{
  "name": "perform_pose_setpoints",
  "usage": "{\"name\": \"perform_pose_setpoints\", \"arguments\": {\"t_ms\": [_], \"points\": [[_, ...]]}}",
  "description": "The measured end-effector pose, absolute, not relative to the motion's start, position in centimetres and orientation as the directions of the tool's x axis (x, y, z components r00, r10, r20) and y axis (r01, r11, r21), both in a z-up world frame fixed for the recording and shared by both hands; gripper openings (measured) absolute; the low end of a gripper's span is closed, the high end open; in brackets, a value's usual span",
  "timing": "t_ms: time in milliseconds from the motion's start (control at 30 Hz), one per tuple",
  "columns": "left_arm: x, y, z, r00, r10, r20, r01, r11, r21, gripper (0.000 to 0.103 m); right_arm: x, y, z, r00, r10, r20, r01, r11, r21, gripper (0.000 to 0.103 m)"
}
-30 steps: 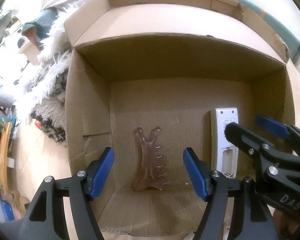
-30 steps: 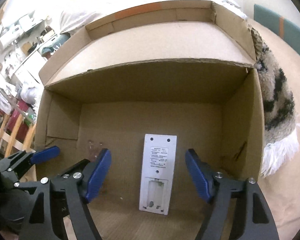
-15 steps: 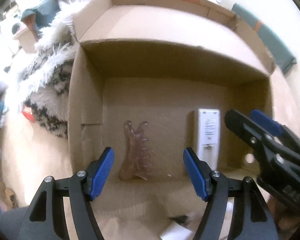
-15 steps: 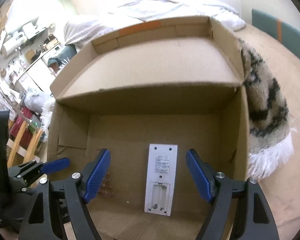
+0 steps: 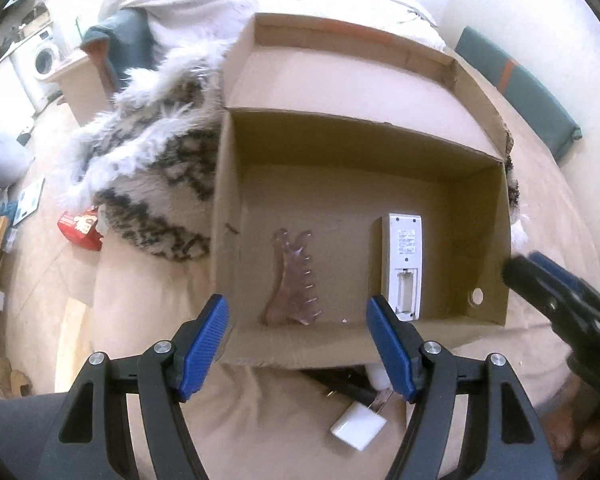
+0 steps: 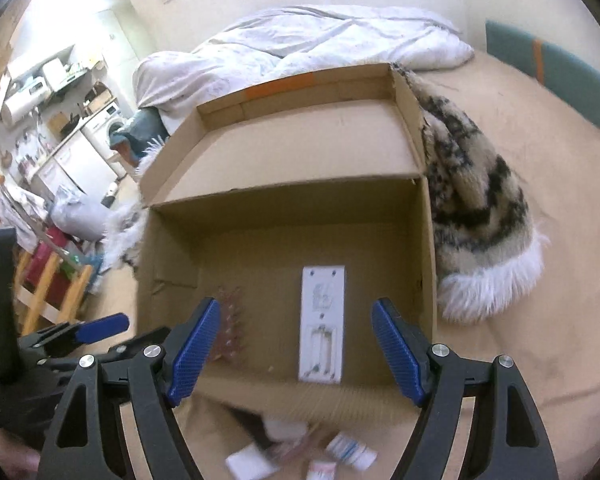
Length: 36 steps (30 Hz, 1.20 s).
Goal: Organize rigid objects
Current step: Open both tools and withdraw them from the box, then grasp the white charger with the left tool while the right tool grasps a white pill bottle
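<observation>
An open cardboard box (image 5: 480, 216) (image 6: 428, 240) lies on a beige bed. Inside it lie a pinkish translucent comb (image 5: 292, 284) (image 6: 230, 336) on the left and a white remote (image 5: 403, 264) (image 6: 323, 324), back side up with its battery bay open, on the right. My left gripper (image 5: 298, 344) is open and empty, above the box's near edge. My right gripper (image 6: 296, 354) is open and empty, also at the near edge. A white charger block (image 5: 358, 426) and small white items (image 6: 350, 454) lie on the bed in front of the box, partly blurred.
A furry black-and-white blanket (image 5: 152, 168) (image 6: 480, 220) lies behind and beside the box. A white duvet (image 6: 308, 40) is at the back. A red packet (image 5: 80, 228) lies at the bed's left edge. A teal cushion (image 5: 516, 88) is at the right.
Both grippers have pulled back and up out of the box. The whole box and the loose items in front of it have come into view. The comb and remote have not moved.
</observation>
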<state>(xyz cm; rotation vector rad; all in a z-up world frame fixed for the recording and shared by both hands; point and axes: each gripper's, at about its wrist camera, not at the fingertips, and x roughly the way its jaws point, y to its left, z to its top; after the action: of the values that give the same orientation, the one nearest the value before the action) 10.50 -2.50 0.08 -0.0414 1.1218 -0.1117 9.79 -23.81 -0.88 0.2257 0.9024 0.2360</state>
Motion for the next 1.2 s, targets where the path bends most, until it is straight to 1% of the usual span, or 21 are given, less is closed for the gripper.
{"name": "perform_pose_setpoints", "arguments": {"t_ms": [133, 433, 500, 667, 933, 1033, 1200], "points": [[8.9, -1.0, -0.3, 0.417, -0.124, -0.9, 0.045, 0.992, -0.116, 0.069, 7.5, -24.1, -0.8, 0.57, 0.27, -0.776, -0.115, 0.962, 0.249, 0.082], [6.1, 0.4, -1.8, 0.4, -0.128, -0.907, 0.018, 0.991, -0.132, 0.069, 3.7, -24.9, -3.2, 0.548, 0.267, -0.793, -0.062, 0.958, 0.28, 0.082], [5.6, 0.3, -2.0, 0.4, -0.129, -0.907, 0.032, 0.991, -0.127, 0.069, 3.5, -24.9, -4.2, 0.538, 0.269, -0.799, -0.051, 0.957, 0.287, 0.082], [4.9, 0.3, -2.6, 0.39, -0.112, -0.914, 0.057, 0.994, -0.097, 0.069, 3.6, -24.5, -5.1, 0.527, 0.234, -0.817, -0.039, 0.967, 0.252, 0.082], [5.2, 0.9, -3.4, 0.369, -0.119, -0.922, 0.028, 0.993, -0.117, 0.069, 3.9, -23.6, -6.2, 0.493, 0.237, -0.837, -0.064, 0.97, 0.236, 0.082], [5.2, 0.5, -3.9, 0.347, -0.163, -0.924, 0.039, 0.986, -0.16, 0.069, 4.0, -24.1, -6.5, 0.483, 0.236, -0.843, -0.038, 0.968, 0.249, 0.082], [5.4, 0.0, -5.1, 0.312, -0.136, -0.94, 0.034, 0.991, -0.132, 0.069, 4.5, -25.3, -7.5, 0.449, 0.242, -0.86, 0.025, 0.959, 0.282, 0.082]]}}
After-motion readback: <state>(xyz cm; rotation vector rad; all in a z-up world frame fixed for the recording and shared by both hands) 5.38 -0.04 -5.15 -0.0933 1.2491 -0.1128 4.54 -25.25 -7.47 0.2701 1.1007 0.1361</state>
